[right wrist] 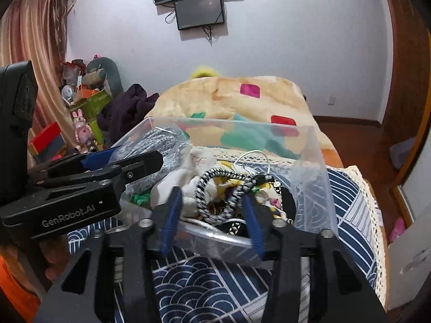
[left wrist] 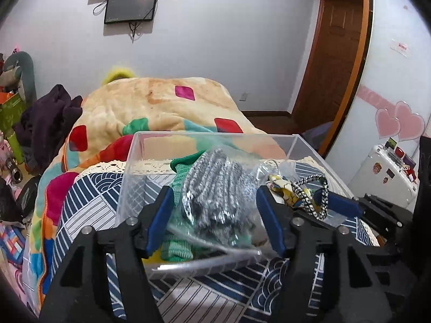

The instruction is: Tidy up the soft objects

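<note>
A clear plastic box (left wrist: 150,148) (right wrist: 309,167) sits on the bed's blue-and-white patterned cover. Inside lie a bagged grey knit item (left wrist: 215,188) (right wrist: 159,140), a green knit piece (left wrist: 177,183) and a black-and-white braided cord (left wrist: 307,196) (right wrist: 215,188) with yellow-patterned cloth (right wrist: 266,188). My left gripper (left wrist: 215,215) is open, its blue-padded fingers on either side of the grey bag over the box's near edge. My right gripper (right wrist: 212,215) is open around the braided cord, and it also shows in the left wrist view (left wrist: 339,202). I cannot tell whether either touches what it straddles.
A colourful plush blanket (left wrist: 150,107) (right wrist: 242,102) is heaped behind the box. Dark purple clothing (left wrist: 45,126) (right wrist: 126,107) lies at the bed's left. Toys and boxes (right wrist: 86,102) crowd the left side. A white suitcase (left wrist: 385,172) stands at the right, by a wooden door (left wrist: 331,53).
</note>
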Action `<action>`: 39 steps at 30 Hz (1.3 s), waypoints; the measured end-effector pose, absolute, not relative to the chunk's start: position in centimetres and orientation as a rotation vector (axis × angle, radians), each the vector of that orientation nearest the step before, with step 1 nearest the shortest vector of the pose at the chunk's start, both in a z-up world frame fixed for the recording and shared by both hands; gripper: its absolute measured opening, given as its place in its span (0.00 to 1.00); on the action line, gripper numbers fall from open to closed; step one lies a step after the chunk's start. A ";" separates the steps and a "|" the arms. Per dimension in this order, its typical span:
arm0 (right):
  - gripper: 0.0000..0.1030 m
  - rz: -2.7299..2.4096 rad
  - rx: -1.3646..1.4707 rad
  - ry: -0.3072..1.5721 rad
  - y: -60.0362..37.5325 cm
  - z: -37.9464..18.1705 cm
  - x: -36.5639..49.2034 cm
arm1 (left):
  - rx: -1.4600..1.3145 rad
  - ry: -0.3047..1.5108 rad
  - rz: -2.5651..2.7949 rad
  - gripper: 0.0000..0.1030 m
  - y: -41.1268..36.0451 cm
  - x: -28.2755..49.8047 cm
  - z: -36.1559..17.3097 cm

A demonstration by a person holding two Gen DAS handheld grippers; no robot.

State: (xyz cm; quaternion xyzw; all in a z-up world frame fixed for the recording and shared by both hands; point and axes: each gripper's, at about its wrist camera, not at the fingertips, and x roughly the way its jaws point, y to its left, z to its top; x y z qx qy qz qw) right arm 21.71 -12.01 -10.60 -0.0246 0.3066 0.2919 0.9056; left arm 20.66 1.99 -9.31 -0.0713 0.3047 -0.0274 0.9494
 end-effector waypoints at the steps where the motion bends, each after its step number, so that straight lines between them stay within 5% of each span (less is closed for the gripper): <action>1: 0.46 0.602 -0.057 0.630 -12.1 -10.5 21.5 | -0.141 0.615 -0.057 0.63 1.9 20.3 -9.2; 7: 0.55 0.590 -0.075 0.625 -12.9 -9.9 21.1 | -0.166 0.575 -0.078 0.64 2.1 17.7 -8.0; 23: 0.55 0.591 0.019 0.394 -16.9 -3.6 15.5 | -0.176 0.338 -0.089 0.64 2.0 9.6 -1.1; 26: 0.64 0.595 0.040 0.331 -17.6 -2.2 14.1 | -0.164 0.295 -0.103 0.64 1.9 7.6 0.0; 31: 0.80 0.587 0.066 0.242 -18.4 -0.8 12.2 | -0.126 0.232 -0.084 0.76 1.3 5.0 1.2; 39: 0.89 0.579 0.059 0.210 -18.2 -0.5 11.2 | -0.093 0.181 -0.063 0.98 0.7 2.9 2.4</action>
